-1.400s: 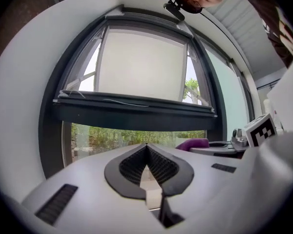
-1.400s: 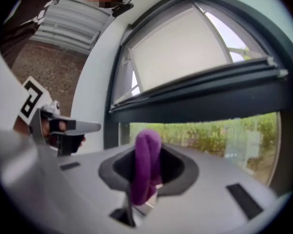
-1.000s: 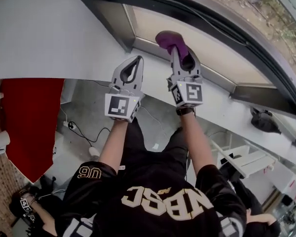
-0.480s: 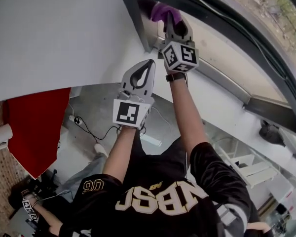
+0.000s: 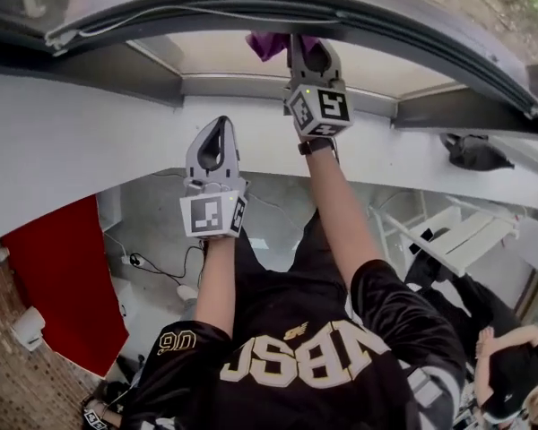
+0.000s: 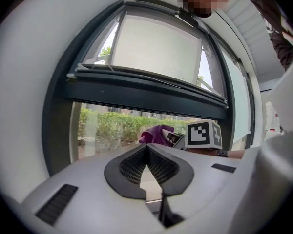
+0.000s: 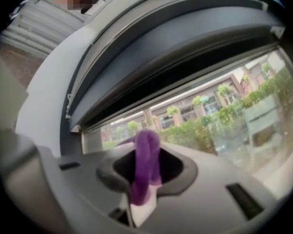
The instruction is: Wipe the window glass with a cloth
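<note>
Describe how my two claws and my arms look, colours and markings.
Both the left claw and right claw are light grey, teardrop-shaped, with dark ribbed pads. Each carries a white cube with black square markers. The person wears a black short-sleeved jersey with white lettering and a dark wristband on the right arm.

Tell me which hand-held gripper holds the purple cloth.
The right hand-held gripper clamps the purple cloth; the left hand-held gripper, lower, is shut on nothing.

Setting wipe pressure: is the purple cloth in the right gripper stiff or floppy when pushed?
Probably floppy: the purple cloth folds limply over in the right gripper. Likely light and soft; it may bunch against the window glass.
</note>
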Demonstrator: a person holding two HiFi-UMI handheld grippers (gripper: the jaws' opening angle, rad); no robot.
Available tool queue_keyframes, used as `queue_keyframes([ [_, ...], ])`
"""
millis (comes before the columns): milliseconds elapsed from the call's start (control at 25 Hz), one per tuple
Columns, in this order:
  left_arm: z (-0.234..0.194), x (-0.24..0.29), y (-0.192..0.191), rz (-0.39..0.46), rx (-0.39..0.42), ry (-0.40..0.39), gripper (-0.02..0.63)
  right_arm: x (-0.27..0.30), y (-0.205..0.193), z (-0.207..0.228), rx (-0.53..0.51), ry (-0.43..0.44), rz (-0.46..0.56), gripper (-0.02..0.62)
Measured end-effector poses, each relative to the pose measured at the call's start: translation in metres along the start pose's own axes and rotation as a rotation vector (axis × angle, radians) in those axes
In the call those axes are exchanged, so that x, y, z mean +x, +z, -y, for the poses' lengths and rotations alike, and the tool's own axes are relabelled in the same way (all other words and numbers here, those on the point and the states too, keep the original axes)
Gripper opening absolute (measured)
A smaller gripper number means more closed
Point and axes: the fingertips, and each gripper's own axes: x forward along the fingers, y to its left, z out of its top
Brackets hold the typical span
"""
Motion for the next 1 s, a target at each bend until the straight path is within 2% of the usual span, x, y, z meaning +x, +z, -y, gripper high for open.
queue_keyframes([
  [120, 0.075, 0.021, -0.011, -0.013, -0.012, -0.094, 0.02, -0.049, 0.03, 0.087, -0.027, -0.115, 0.023, 0.083],
  [320, 0.172, 0.045, -0.024, -0.014, -0.031, -0.227, 0.02, -0.137, 0.065, 0.238, 0.021, -0.391, 0.073, 0.083],
  [440, 0.202, 0.051, -0.024, -0.008, -0.02, -0.265, 0.02, -0.18, 0.077, 0.31, 0.081, -0.534, 0.109, 0.083],
  [560, 0.2, 0.056, -0.024, -0.021, -0.003, -0.261, 0.02, -0.197, 0.073, 0.339, 0.108, -0.609, 0.121, 0.083],
  [640, 0.184, 0.055, -0.025, -0.028, 0.013, -0.24, 0.02, -0.189, 0.061, 0.323, 0.095, -0.575, 0.092, 0.083],
  [720, 0.154, 0.048, -0.024, -0.034, 0.03, -0.207, 0.02, -0.166, 0.038, 0.272, 0.075, -0.458, 0.026, 0.083],
  [800, 0.112, 0.037, -0.02, -0.035, 0.032, -0.173, 0.02, -0.132, 0.007, 0.199, 0.074, -0.291, -0.052, 0.083],
  [880, 0.063, 0.03, -0.017, -0.022, 0.001, -0.136, 0.02, -0.091, -0.023, 0.122, 0.064, -0.126, -0.111, 0.083],
  [1000, -0.004, 0.018, -0.017, -0.013, -0.014, -0.073, 0.02, -0.035, -0.056, 0.008, 0.04, 0.074, -0.135, 0.083],
])
